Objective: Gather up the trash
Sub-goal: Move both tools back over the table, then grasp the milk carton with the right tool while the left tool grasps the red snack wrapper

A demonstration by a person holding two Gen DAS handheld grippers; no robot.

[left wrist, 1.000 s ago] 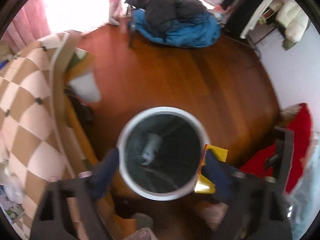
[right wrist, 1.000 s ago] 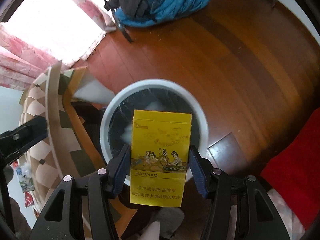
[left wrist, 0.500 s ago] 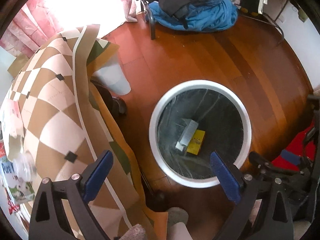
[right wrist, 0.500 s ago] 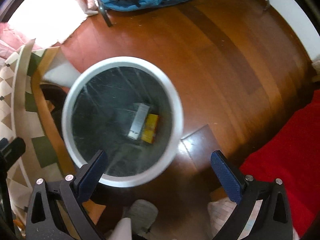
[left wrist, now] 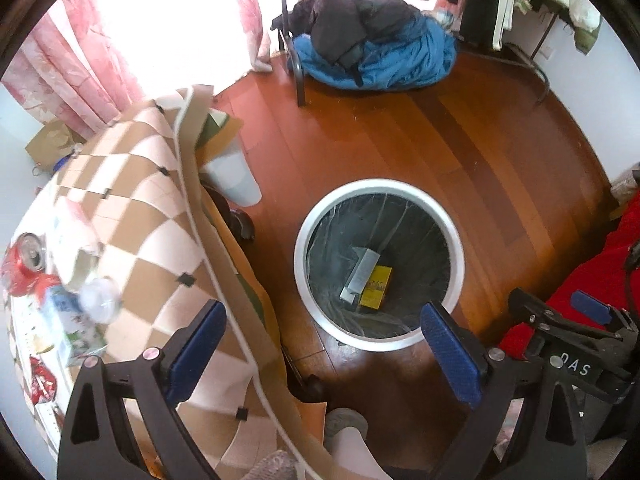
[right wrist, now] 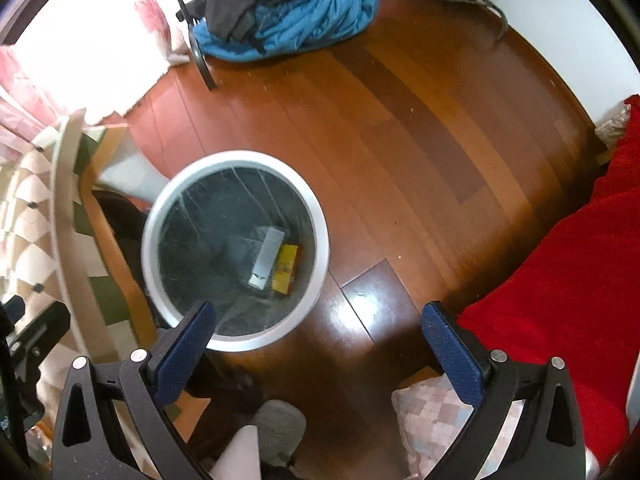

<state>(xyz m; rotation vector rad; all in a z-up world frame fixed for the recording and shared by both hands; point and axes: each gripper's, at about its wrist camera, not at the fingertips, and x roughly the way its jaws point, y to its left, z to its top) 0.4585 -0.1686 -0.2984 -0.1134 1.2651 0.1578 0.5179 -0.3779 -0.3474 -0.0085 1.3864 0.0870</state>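
Observation:
A white-rimmed trash bin (left wrist: 448, 224) with a dark liner stands on the wood floor; it also shows in the right wrist view (right wrist: 320, 220). Inside lie a yellow cigarette box (left wrist: 376, 286) (right wrist: 285, 269) and a grey box (left wrist: 359, 276) (right wrist: 266, 257). My left gripper (left wrist: 322, 354) is open and empty, above the bin's near left side. My right gripper (right wrist: 316, 354) is open and empty, above the floor just right of the bin. On the checkered table (left wrist: 132, 248) lie a red can (left wrist: 22, 268), a crumpled plastic bottle (left wrist: 98, 294) and wrappers (left wrist: 74, 330).
A blue and black clothes pile (left wrist: 372, 56) lies by a black stand leg (left wrist: 298, 68) at the back. A red blanket (right wrist: 568, 280) is at the right. Pink curtains (left wrist: 72, 76) hang at the left. A small white bin (left wrist: 234, 178) stands beside the table.
My right gripper opened and the yellow cigarette box dropped into the bin. Both grippers have since pulled up and back from the bin; the left one swung toward the table.

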